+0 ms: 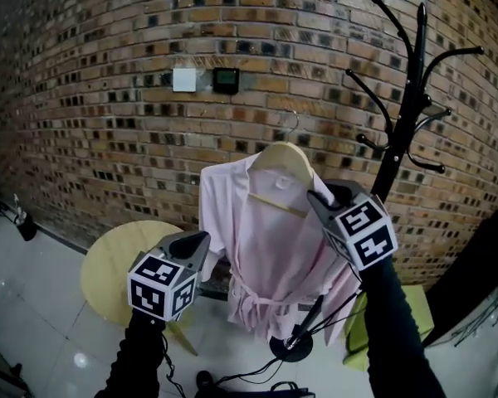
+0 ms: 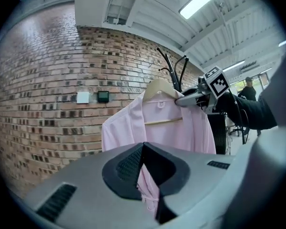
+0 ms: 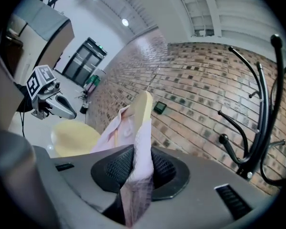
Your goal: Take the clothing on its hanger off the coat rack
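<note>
Right gripper view alone shows jaws pinching pink robe (image 3: 140, 144)

We see a brick wall (image 1: 108, 139) with a white switch plate (image 1: 184, 80) and, just beside it, a small dark panel (image 1: 226, 80). A round yellow table (image 1: 116, 264) stands on a white tiled floor (image 1: 33, 305), with black cables (image 1: 249, 377) nearby. In the left gripper view a person (image 2: 249, 87) is far back.

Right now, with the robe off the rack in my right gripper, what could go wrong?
1. The right gripper pinches only one shoulder of the pink robe; the hanger could tip and slide out.
2. The left gripper hangs clear, giving no support.
3. The coat rack stands close on the right; its hooks might snag the fabric.
</note>
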### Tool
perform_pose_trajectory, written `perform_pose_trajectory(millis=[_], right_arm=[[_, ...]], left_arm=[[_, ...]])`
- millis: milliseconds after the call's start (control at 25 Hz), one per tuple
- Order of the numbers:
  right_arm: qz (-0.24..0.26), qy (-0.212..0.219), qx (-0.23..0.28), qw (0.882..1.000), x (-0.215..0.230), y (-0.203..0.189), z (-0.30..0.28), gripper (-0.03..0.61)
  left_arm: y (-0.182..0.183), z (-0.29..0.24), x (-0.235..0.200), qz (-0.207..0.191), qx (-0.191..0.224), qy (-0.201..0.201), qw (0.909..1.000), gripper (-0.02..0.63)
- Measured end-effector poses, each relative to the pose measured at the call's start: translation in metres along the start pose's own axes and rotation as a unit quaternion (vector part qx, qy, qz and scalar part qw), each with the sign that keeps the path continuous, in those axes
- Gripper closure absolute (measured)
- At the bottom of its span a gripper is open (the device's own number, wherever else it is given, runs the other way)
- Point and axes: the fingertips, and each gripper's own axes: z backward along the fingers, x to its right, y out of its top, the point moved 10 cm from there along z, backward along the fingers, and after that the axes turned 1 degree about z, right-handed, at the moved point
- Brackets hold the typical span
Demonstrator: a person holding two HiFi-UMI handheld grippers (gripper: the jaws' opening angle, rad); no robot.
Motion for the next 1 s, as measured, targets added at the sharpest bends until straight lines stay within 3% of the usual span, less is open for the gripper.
perform_pose_trajectory(millis=[120,360,600,1000], right_arm=[[0.006,0.033,0.036,0.999,-0.012,0.029,-0.026,0.495],[0.016,0.087,0.085,0.992,-0.041,0.091,-0.074,0.495],[0.040,0.135,0.120,0.983,-0.093,0.168,-0.145,0.495],[0.087,0.162,0.152,0.971,-0.166,0.276,-0.236,0.494]], left_arm=[[0.004,0.034,-0.020,-0.003,-0.003,0.051,0.9987,0.601],[0.017,0.084,-0.069,-0.016,0.004,0.108,0.9940,0.601],[0.027,0.137,-0.150,-0.027,0.006,0.167,0.9856,0.601],[0.025,0.211,-0.262,-0.037,0.011,0.227,0.9732,0.601]])
